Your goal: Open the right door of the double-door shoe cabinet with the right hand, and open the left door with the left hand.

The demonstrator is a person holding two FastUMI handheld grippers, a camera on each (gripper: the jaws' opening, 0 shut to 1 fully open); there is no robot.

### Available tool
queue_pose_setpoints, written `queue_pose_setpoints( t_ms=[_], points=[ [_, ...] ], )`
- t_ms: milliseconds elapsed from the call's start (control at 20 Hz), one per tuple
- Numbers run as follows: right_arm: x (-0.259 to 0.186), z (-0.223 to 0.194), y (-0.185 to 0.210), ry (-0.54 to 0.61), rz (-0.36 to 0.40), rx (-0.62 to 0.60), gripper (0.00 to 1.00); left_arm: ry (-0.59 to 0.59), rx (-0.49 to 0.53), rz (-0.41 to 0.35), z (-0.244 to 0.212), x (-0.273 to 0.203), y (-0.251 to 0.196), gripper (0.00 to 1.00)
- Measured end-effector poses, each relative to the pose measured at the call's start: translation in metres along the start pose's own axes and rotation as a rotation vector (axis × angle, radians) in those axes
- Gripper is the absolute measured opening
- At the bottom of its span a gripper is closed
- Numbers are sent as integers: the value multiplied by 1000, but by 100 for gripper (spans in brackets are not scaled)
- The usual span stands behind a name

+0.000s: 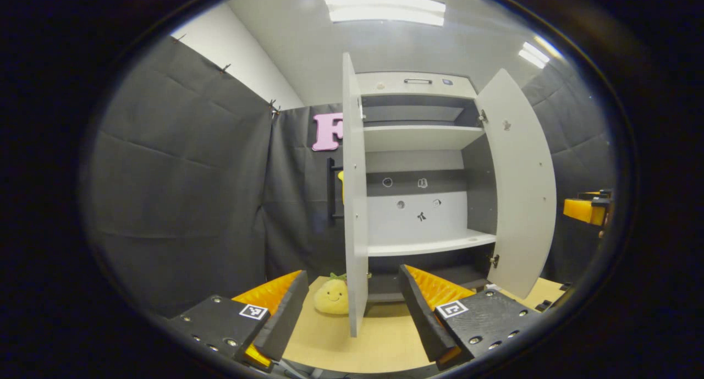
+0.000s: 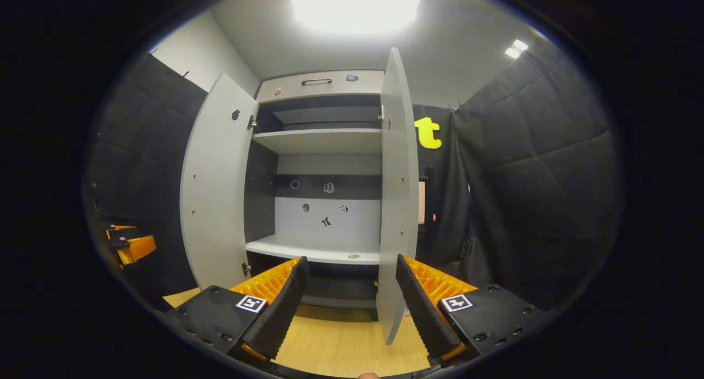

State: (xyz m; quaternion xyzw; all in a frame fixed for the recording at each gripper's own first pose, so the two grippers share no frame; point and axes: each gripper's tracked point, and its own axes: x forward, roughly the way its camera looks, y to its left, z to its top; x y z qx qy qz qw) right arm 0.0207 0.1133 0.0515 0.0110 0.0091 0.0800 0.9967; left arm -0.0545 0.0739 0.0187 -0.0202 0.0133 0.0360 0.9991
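Left gripper view gives us the double-door shoe cabinet point(image 1: 418, 164) standing on a light wooden floor point(image 1: 352, 340) with both doors swung wide. We see the left door point(image 1: 355, 203) nearly edge-on, just ahead of our left gripper point(image 1: 352, 307), whose fingers stand apart with nothing between them but the door's lower edge farther off. Beside the foot of that door, on its outer side, sits a yellow smiling plush toy point(image 1: 331, 297). On the far side of the cabinet the right door point(image 1: 520, 186) hangs open, and beyond it the other gripper's orange fingers point(image 1: 586, 209) show at the rim. Inside the cabinet we count white shelves point(image 1: 421, 137) and small stickers point(image 1: 421, 216) on the back panel. From the right gripper view, the right door point(image 2: 397, 203) stands edge-on just ahead of our right gripper point(image 2: 349, 305), fingers likewise spread and touching nothing, while the left door point(image 2: 217, 192) is open across the cabinet.
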Motion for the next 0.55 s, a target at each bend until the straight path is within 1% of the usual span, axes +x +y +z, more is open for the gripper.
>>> queue_pose_setpoints(
  t_ms=[550],
  points=[
    [3, 0, -8, -6, -13, 2, 99, -21, 25, -7, 3, 3, -10, 95]
  ],
)
